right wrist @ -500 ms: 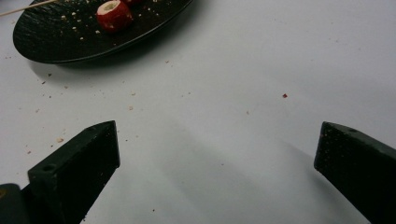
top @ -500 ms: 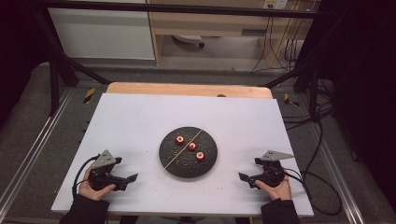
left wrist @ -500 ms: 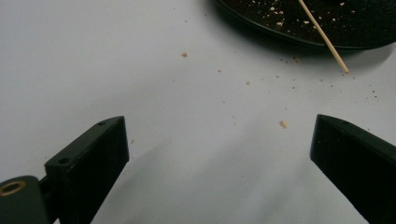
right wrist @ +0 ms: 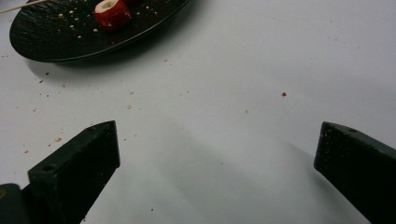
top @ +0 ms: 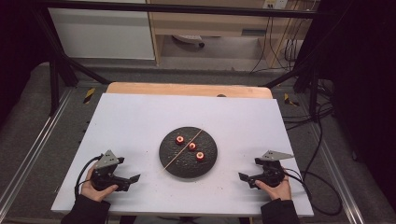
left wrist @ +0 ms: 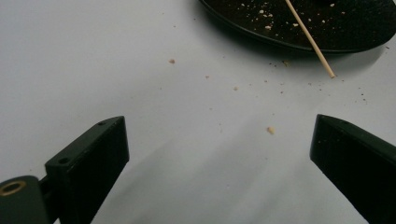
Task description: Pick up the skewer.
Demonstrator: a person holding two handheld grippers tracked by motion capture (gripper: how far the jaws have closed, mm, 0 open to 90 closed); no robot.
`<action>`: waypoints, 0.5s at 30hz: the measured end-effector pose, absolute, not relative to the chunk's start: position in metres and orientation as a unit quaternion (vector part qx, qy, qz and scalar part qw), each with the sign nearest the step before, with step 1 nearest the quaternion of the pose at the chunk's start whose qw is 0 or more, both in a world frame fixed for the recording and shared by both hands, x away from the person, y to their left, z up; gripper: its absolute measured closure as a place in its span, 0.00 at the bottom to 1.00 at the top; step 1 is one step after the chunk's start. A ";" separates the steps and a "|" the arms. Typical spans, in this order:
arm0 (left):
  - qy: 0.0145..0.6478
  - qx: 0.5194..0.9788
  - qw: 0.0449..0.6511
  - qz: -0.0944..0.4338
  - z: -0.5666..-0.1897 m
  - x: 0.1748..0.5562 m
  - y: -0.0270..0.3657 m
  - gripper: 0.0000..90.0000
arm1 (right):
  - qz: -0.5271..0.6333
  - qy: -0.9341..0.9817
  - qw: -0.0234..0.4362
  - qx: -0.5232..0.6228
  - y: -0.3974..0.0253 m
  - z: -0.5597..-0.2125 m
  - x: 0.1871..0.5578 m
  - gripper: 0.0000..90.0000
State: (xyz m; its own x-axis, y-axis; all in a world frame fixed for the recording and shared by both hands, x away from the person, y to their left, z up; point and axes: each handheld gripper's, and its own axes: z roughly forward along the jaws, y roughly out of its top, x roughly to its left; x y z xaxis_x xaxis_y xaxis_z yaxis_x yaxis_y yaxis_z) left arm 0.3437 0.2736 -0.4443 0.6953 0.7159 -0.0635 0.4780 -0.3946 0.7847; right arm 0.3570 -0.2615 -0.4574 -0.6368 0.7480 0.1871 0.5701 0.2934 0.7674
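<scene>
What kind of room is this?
Probably a lab or workshop, not a kitchen: a black metal frame surrounds the white table, loose cables trail over the floor, and a hand-held gripper waits beside the plate.

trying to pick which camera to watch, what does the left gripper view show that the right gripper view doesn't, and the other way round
The left gripper view shows the near end of the wooden skewer sticking out past the plate's rim onto the table. The right gripper view shows a red hollowed fruit piece on the plate, plus just the skewer's other tip at its top left edge. Both show the black plate scattered with crumbs, the white table with more crumbs, and their own two black jaws spread wide with nothing between them.
</scene>
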 end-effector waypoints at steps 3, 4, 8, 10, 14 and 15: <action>0.361 0.824 0.413 0.145 -0.443 0.344 0.271 0.05 | 0.427 0.798 0.105 0.411 -0.262 -0.458 0.357 0.01; 0.362 0.824 0.412 0.145 -0.443 0.344 0.271 0.05 | 0.428 0.797 0.105 0.413 -0.261 -0.458 0.357 0.01; 0.362 0.825 0.409 0.143 -0.443 0.345 0.268 0.05 | 0.428 0.797 0.105 0.412 -0.261 -0.458 0.357 0.01; 0.363 0.825 0.408 0.144 -0.442 0.344 0.266 0.05 | 0.429 0.796 0.105 0.413 -0.261 -0.458 0.357 0.01; 0.367 0.825 0.405 0.144 -0.441 0.345 0.263 0.05 | 0.429 0.797 0.106 0.413 -0.261 -0.458 0.357 0.01; 0.367 0.826 0.403 0.144 -0.441 0.345 0.262 0.05 | 0.428 0.797 0.106 0.413 -0.261 -0.458 0.357 0.01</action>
State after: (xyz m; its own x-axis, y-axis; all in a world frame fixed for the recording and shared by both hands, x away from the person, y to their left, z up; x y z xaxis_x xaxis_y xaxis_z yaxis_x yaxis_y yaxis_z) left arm 0.3452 0.2625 -0.4407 0.6889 0.7225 -0.0580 0.4898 -0.4050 0.7721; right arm 0.3570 -0.2612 -0.4576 -0.6359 0.7493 0.1849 0.5675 0.2916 0.7700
